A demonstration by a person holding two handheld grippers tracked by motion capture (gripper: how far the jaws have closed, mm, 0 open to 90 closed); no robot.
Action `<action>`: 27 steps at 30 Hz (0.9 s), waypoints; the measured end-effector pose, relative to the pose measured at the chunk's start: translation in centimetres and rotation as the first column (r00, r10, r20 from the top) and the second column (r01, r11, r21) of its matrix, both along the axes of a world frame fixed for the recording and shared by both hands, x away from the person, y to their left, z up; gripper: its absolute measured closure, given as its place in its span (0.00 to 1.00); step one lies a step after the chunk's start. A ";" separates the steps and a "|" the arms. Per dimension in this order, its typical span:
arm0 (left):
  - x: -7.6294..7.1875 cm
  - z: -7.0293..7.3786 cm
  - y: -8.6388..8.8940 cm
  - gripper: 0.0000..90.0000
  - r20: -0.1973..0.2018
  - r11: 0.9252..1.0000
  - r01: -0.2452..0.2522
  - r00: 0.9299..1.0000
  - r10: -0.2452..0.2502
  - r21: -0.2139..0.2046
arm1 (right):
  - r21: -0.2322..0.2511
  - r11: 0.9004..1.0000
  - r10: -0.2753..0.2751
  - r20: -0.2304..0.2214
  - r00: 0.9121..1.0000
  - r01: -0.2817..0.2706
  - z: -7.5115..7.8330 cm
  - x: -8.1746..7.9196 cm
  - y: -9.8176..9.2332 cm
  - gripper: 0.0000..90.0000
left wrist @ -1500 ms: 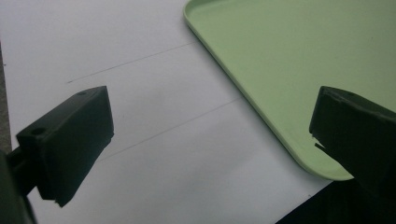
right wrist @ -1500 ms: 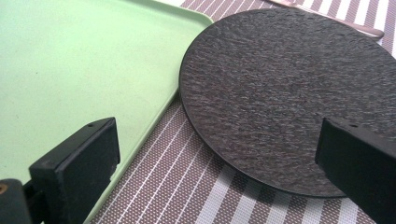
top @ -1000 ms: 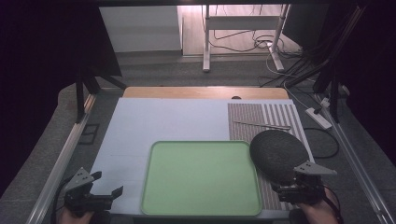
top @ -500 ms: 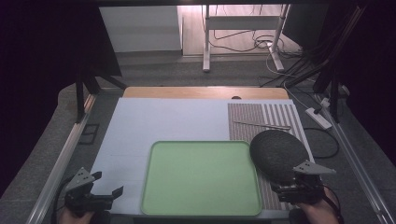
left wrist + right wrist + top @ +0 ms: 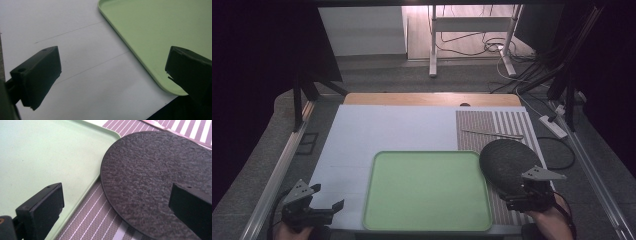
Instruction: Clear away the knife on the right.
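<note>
No brand, label or writing is being shown on anything in view. A light green tray is being carried flat on the white sheet covering the bench, and nothing is being held in it. A dark round textured plate is lying on the striped placemat, just beside the tray's right edge, with its rim seeming to overlap the tray's far right corner; the plate is also bare. A thin metal rod is lying across the placemat beyond the plate.

The left hand-held gripper is being held wide open over the white sheet near the tray's near left corner, with nothing gripped. The right hand-held gripper is being held wide open at the plate's near edge, with nothing clamped between the jaws.
</note>
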State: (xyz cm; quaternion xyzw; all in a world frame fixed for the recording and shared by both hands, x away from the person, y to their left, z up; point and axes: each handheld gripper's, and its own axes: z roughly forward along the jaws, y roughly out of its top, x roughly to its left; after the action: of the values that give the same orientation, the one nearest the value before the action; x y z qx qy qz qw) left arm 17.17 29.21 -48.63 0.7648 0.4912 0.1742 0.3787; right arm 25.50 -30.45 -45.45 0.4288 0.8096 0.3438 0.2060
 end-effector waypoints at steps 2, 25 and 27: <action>0.0 0.0 0.0 0.01 -0.001 1.000 0.000 1.000 0.000 0.002 | 0.005 1.000 0.011 -0.005 1.000 -0.011 0.0 0.4 0.0 0.01; 0.1 0.0 -0.1 0.02 -0.006 1.000 -0.002 1.000 0.002 0.009 | 0.078 0.996 0.038 -0.027 0.999 -0.035 -1.0 6.5 0.7 0.01; 0.1 0.0 -0.1 0.02 -0.006 1.000 -0.002 1.000 0.002 0.009 | 0.064 0.997 0.039 -0.033 0.999 -0.037 -1.0 7.0 0.9 0.01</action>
State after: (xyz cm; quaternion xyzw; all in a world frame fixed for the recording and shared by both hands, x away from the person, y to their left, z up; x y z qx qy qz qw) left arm 17.26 29.09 -48.67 0.7666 0.4923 0.1744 0.3735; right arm 32.51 -29.59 -46.45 0.4256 0.8097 0.3658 0.1717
